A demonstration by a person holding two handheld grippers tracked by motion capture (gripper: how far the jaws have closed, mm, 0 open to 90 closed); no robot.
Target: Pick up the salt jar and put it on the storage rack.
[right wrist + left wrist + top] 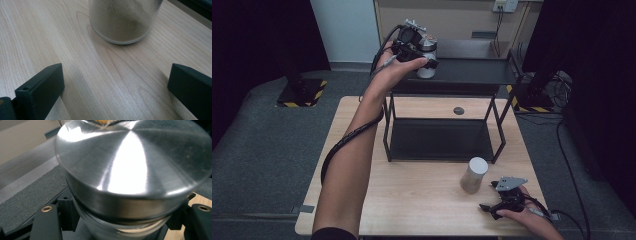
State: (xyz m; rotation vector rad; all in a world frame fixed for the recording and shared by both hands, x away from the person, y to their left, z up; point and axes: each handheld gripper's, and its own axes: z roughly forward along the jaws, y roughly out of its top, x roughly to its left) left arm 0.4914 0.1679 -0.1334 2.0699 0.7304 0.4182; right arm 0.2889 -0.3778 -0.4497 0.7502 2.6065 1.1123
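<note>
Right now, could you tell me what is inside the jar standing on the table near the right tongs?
The jar holds a fine tan powder, piled unevenly behind its frosted wall. Its lid hides the top.

Jars: two. One metal-lidded jar [427, 57] on rack top tier, 12 o'clock; one jar with powder [474, 175] on tabletop, 5 o'clock
Grippers: two. Left gripper [428, 59] clamped round metal-lidded jar [130, 170], 12 o'clock; right gripper [488, 209] resting on table, 5 o'clock, jaws apart, powder jar [123, 20] ahead of them
Racks: one black two-tier rack [472, 72], centre
Tables: one wooden table [412, 195]
Round marks on tabletop: one dark disc [458, 110], 12 o'clock, between the rack legs
</note>
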